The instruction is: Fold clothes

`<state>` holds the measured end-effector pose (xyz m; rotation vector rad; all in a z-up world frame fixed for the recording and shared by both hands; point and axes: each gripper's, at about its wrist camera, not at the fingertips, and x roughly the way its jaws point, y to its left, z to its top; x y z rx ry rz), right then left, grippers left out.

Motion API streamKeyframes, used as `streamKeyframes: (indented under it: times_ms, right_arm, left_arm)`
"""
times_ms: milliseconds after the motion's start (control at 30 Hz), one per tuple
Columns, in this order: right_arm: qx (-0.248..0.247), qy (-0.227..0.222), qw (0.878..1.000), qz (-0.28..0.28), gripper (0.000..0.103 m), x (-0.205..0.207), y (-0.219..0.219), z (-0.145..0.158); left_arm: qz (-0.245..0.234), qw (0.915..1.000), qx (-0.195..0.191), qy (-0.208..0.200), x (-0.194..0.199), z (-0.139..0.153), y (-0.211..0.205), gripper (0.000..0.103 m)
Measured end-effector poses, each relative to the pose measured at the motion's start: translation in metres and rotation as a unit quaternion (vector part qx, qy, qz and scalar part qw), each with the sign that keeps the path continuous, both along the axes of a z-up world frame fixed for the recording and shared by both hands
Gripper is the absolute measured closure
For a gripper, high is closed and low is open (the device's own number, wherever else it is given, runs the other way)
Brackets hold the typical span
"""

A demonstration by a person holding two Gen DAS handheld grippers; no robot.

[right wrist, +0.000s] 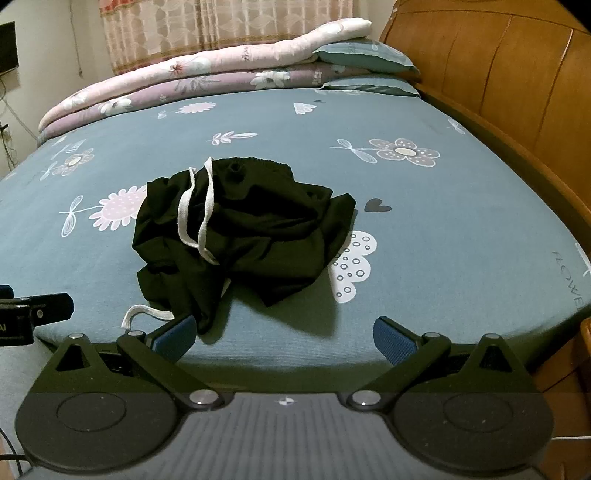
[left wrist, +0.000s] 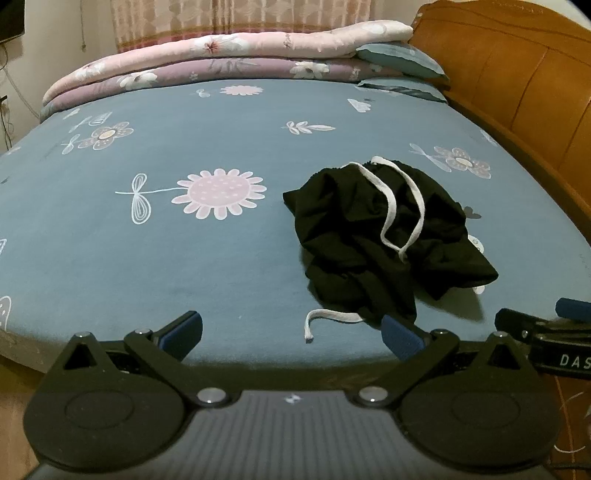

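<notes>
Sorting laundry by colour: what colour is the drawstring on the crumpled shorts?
White drawstring on black shorts; clearest in the left wrist view.

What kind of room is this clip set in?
Most likely a home bedroom: a bed with a blue flowered sheet, a wooden headboard, folded quilts and pillows stacked at the far side, curtains behind.

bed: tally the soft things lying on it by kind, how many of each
Black garment, crumpled, with white drawstring: 1
Folded quilts stacked along the far edge, pink over purple: 2
Teal pillows by the headboard, upper and lower: 2
Total: 5
</notes>
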<state>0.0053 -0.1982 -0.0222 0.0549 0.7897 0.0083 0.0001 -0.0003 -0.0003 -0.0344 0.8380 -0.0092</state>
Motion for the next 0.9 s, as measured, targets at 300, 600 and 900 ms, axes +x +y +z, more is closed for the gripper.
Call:
streamKeyframes:
  times_ms: [300, 600, 900]
  right_arm:
    - [0.0, 0.001, 1.0, -0.002, 0.0, 0.0021, 0.0014, -0.0001]
    - [0.004, 0.002, 1.0, -0.002, 0.0, 0.0011, 0.0, 0.001]
    - [0.004, 0.001, 1.0, -0.002, 0.0, 0.001, -0.0002, 0.001]
  left_arm:
    - [-0.002, 0.9999, -0.009, -0.004, -0.001, 0.0002, -0.0018, 0.001]
    - [0.0, 1.0, -0.006, -0.004, -0.0015, -0.0005, -0.0059, 0.001]
    - [-0.001, 1.0, -0.005, -0.005, -0.0024, 0.0, -0.0063, 0.001]
